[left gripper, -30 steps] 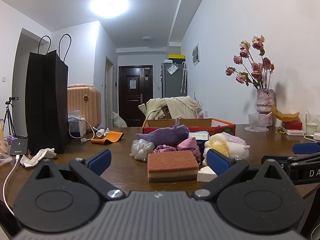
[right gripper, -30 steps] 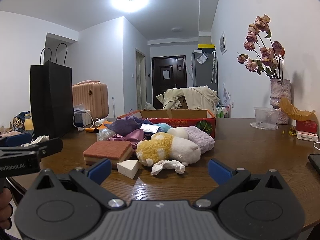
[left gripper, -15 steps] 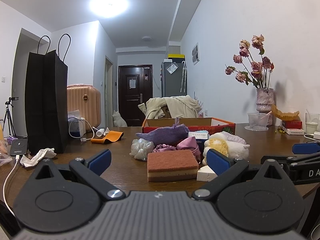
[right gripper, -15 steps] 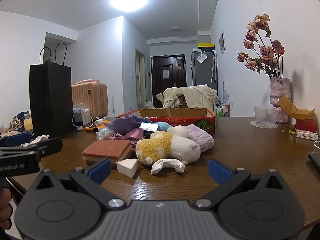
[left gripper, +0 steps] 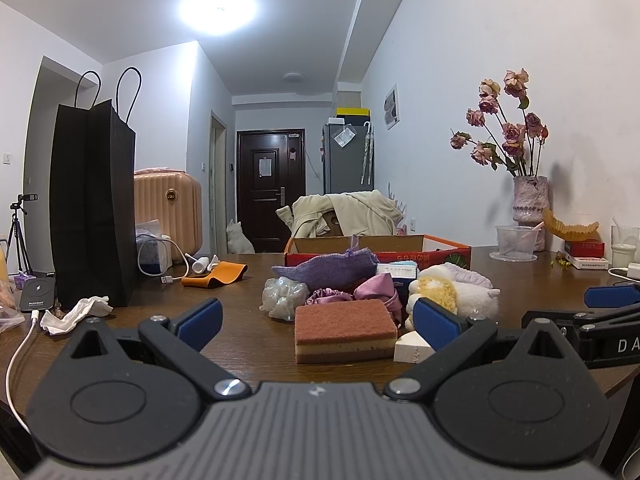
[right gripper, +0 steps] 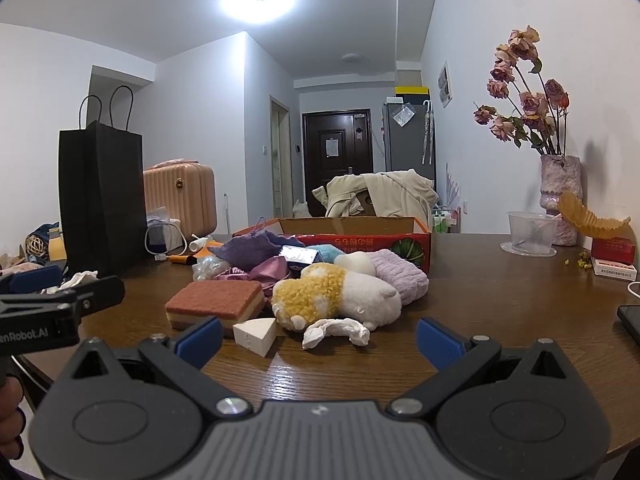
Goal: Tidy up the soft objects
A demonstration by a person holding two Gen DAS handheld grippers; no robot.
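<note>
Jaws wide on both grippers; "PUFCHT" charger [left gripper: 38, 295] by sponge [left gripper: 345, 337]

Layered sponge [left gripper: 345, 331]: rust top, cream and brown layers, lies flat between the left fingers [left gripper: 200, 318], ahead of them. White foam wedge [right gripper: 255, 333] lies just ahead of the right gripper's left finger [right gripper: 199, 335]. Yellow-white plush toy [right gripper: 336, 298] lies on its side beyond, touching a crumpled white cloth [right gripper: 335, 330].
</note>
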